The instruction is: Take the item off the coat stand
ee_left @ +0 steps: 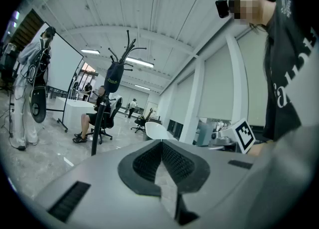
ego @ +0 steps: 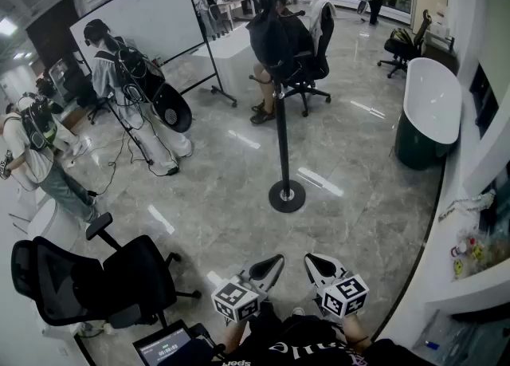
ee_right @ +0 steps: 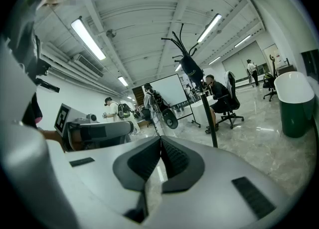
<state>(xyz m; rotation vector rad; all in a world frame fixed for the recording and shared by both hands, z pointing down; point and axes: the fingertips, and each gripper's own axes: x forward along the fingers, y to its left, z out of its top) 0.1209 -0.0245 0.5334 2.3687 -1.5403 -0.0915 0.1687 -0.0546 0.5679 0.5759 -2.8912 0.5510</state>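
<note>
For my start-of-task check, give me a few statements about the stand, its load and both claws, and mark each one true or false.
1. A black bag hangs high on the coat stand. True.
2. The left claw grips the bag. False: its jaws are together on nothing, well short of the stand.
3. The right claw is shut and empty. True.
4. The coat stand lies toppled on the floor. False: it stands upright on its round base.

Head view high, looking steeply down; both gripper views low, facing forward (all share distant coat stand [ego: 282,141]).
</note>
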